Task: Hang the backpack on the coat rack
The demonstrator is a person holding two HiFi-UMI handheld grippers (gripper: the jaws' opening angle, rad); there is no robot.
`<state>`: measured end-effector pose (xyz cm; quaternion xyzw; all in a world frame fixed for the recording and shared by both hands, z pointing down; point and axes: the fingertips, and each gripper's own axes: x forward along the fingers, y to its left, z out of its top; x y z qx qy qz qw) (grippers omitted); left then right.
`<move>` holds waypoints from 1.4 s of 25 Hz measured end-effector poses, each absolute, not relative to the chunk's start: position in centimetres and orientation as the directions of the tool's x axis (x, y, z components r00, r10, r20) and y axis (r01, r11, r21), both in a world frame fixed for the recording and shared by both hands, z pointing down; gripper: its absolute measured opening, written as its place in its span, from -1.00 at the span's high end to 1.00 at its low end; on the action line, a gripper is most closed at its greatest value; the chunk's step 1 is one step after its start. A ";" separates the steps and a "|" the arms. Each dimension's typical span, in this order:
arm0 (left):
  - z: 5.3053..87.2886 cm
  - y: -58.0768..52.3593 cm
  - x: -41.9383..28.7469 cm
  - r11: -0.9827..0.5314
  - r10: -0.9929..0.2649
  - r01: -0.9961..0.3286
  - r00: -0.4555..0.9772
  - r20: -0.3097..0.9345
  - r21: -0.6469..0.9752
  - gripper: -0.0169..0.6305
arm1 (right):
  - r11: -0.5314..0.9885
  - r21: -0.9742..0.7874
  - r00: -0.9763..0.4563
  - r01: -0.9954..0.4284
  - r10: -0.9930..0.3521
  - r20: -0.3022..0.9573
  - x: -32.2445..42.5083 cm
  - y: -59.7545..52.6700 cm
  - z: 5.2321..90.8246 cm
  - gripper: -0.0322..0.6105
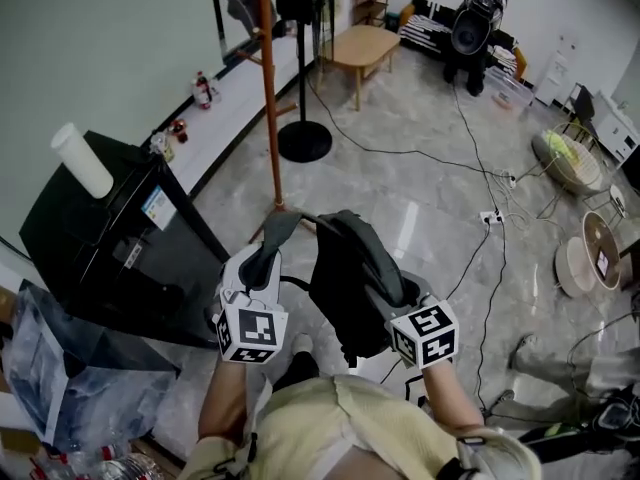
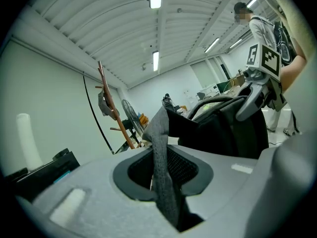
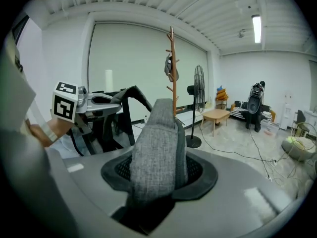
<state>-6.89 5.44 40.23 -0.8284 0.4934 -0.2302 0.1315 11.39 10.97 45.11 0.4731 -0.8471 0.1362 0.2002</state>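
Note:
A dark grey backpack (image 1: 345, 278) hangs between my two grippers, above the marble floor. My left gripper (image 1: 266, 255) is shut on a thin grey strap (image 2: 159, 148) that runs up out of its jaws (image 2: 163, 177). My right gripper (image 1: 382, 290) is shut on a wide padded shoulder strap (image 3: 156, 148), which fills its jaws (image 3: 157, 177). The coat rack (image 1: 270, 98), an orange-brown pole with pegs, stands ahead of the bag. A dark item hangs near the top of the coat rack (image 3: 172, 68). In the left gripper view the coat rack (image 2: 111, 110) leans at the left.
A black treadmill-like machine (image 1: 110, 238) with a white roll (image 1: 82, 160) stands at the left. A standing fan (image 1: 303, 138) is just right of the rack. Behind are a wooden table (image 1: 360, 48) and black equipment (image 1: 480, 28). Cables (image 1: 480, 218) cross the floor.

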 end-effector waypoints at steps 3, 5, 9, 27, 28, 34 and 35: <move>40.1 2.8 -7.5 -0.486 -0.874 -0.756 0.422 0.241 -0.438 0.72 | 0.500 -0.030 -0.454 -0.866 -0.759 0.468 11.1 8.5 44.4 0.34; 39.9 1.1 -8.2 -0.481 -0.877 -0.752 0.417 0.238 -0.451 0.72 | 0.498 -0.022 -0.450 -0.867 -0.762 0.466 10.7 6.9 43.9 0.34; 39.5 -2.0 -9.1 -0.487 -0.873 -0.745 0.428 0.235 -0.455 0.71 | 0.489 -0.018 -0.441 -0.872 -0.768 0.464 9.9 3.8 43.2 0.34; 35.7 -12.2 -11.9 -0.513 -0.854 -0.747 0.495 0.161 -0.422 0.71 | 0.477 0.042 -0.425 -0.878 -0.816 0.391 7.4 -6.6 37.6 0.34; 35.6 -12.6 -11.8 -0.513 -0.854 -0.752 0.494 0.162 -0.414 0.71 | 0.483 0.041 -0.432 -0.875 -0.814 0.388 7.5 -7.1 37.3 0.34; 33.0 -16.3 -11.6 -0.449 -0.888 -0.766 0.440 0.134 -0.461 0.71 | 0.554 0.044 -0.506 -0.831 -0.786 0.355 8.0 -10.4 35.6 0.34; 32.6 -16.8 -11.5 -0.435 -0.895 -0.765 0.427 0.132 -0.475 0.71 | 0.568 0.041 -0.521 -0.822 -0.779 0.350 8.1 -10.8 35.4 0.34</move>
